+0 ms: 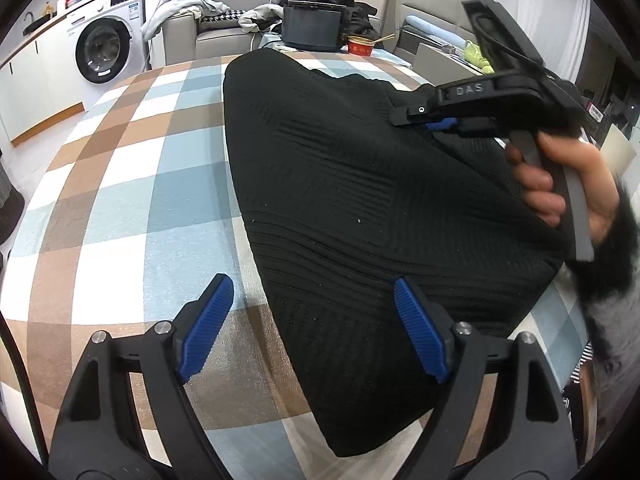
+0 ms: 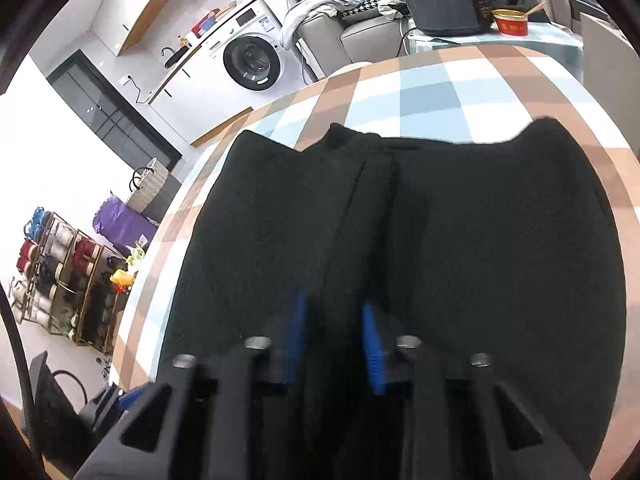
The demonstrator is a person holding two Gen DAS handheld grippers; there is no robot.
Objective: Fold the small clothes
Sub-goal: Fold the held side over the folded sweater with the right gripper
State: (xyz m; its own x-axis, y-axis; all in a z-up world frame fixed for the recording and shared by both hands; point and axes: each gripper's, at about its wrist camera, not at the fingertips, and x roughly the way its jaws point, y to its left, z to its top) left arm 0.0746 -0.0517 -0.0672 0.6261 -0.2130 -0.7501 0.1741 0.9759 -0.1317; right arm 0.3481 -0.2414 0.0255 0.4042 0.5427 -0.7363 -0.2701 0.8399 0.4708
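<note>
Two grippers | right gripper pinches black knit sweater fold, lifting it | left gripper spread wide, awaiting hem.

A home living room with laundry corner. A washing machine stands far left. A grey sofa holds clothes beyond the checked table.

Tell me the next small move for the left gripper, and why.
Probably close the left gripper on the black garment's near edge: its jaws stand open around that edge, gripping nothing, while the right gripper pinches a ridge of the cloth, seemingly ready to fold.
</note>
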